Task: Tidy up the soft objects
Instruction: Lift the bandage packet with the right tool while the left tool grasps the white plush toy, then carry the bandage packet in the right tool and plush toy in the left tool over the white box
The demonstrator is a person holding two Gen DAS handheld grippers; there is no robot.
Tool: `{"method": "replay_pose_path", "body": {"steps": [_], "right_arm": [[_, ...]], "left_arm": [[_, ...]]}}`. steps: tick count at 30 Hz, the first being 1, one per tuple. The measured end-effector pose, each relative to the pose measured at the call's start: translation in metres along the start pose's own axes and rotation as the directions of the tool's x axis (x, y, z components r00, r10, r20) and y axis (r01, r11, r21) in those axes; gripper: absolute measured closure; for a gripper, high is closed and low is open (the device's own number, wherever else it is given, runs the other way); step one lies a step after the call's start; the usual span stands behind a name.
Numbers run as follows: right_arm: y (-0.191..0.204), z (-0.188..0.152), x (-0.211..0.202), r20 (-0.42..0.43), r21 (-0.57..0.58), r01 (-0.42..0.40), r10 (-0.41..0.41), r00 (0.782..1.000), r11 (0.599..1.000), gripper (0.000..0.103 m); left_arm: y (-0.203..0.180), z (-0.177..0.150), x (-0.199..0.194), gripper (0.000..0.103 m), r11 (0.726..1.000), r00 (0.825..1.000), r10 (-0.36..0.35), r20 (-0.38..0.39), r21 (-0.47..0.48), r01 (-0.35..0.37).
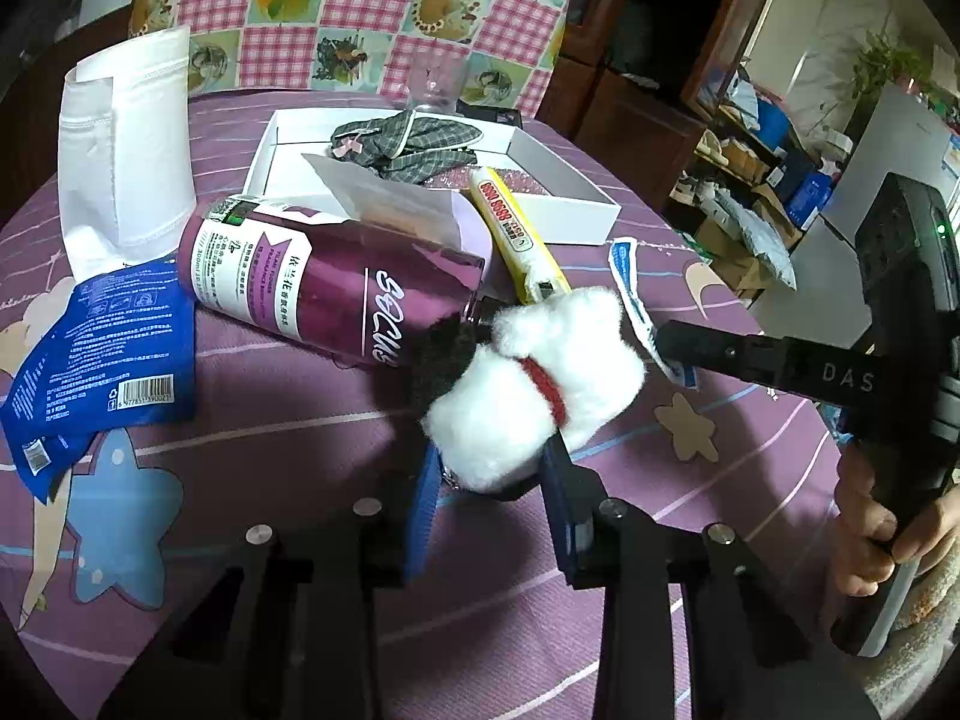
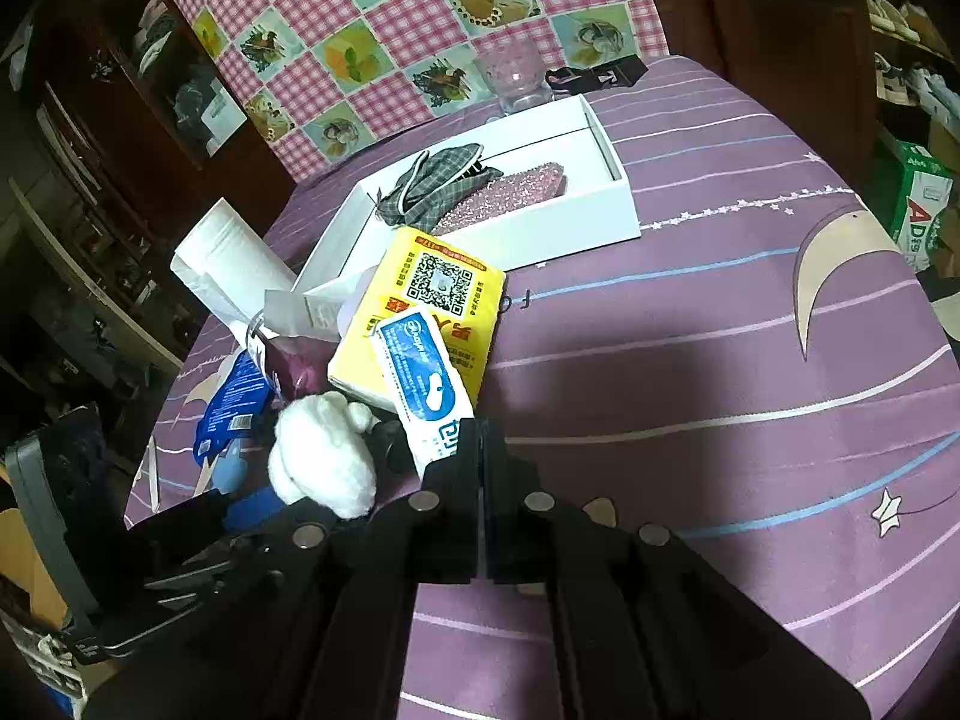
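Two hand-held grippers: left (image 1: 492,480) is squeezing the white plush toy (image 1: 534,384); right (image 2: 483,456) is sitting closed, empty.
Direction: white box (image 1: 576,192) is lying straight beyond the toy.

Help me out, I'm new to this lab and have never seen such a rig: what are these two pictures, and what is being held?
No robot here: a person holds a two-finger gripper in each hand, with a fisheye camera on each looking along its fingers. The left view shows the left gripper with its blue pads against a white plush toy. The right gripper is shut on a blue-and-white packet. On the purple tablecloth lie a purple bottle, a yellow tissue pack, a blue pouch and a white box holding plaid fabric.
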State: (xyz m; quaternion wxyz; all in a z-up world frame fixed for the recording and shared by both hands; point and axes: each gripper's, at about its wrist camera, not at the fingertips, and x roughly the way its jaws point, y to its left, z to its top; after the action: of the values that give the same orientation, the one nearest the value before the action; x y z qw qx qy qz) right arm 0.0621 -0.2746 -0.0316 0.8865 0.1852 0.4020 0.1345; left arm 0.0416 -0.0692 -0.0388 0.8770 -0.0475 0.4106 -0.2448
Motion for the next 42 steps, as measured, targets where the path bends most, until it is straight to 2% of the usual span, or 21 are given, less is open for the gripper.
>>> {"method": "replay_pose_path", "body": {"steps": [6, 13, 20, 24, 28, 33, 38, 42], "right_arm": [[0.001, -0.001, 0.004, -0.001, -0.011, 0.005, -0.005, 1.0, 1.0, 0.101], [0.004, 0.002, 0.006, 0.013, -0.038, 0.051, -0.05, 0.999, 0.998, 0.101], [0.013, 0.022, -0.015, 0.022, -0.031, 0.048, -0.047, 0.999, 0.998, 0.101], [0.019, 0.034, -0.03, 0.018, -0.011, 0.011, -0.011, 1.0, 1.0, 0.101], [0.022, 0.051, -0.047, 0.022, 0.032, -0.011, 0.01, 1.0, 0.999, 0.101], [0.031, 0.086, -0.061, 0.039, 0.091, -0.035, 0.031, 0.999, 0.995, 0.101], [0.034, 0.119, -0.055, 0.052, 0.155, -0.072, 0.065, 0.997, 0.985, 0.101], [0.03, 0.143, -0.039, 0.066, 0.196, -0.086, 0.074, 0.995, 0.977, 0.101]], "left_arm": [[0.001, 0.0, -0.011, 0.074, 1.0, 0.999, -0.012, 0.047, -0.007, 0.013], [0.006, 0.004, -0.029, 0.075, 1.0, 0.993, -0.005, 0.121, -0.03, 0.009], [0.016, 0.018, -0.063, 0.075, 0.997, 0.984, 0.057, 0.169, -0.065, -0.046], [0.013, 0.03, -0.089, 0.075, 0.993, 0.972, 0.109, 0.206, -0.061, -0.098], [0.009, 0.048, -0.119, 0.075, 0.991, 0.959, 0.136, 0.249, -0.047, -0.128], [0.006, 0.084, -0.136, 0.075, 0.986, 0.949, 0.168, 0.267, -0.032, -0.165], [0.005, 0.12, -0.122, 0.075, 0.984, 0.942, 0.175, 0.285, -0.017, -0.178], [0.012, 0.147, -0.094, 0.075, 0.991, 0.955, 0.134, 0.266, -0.049, -0.126]]}}
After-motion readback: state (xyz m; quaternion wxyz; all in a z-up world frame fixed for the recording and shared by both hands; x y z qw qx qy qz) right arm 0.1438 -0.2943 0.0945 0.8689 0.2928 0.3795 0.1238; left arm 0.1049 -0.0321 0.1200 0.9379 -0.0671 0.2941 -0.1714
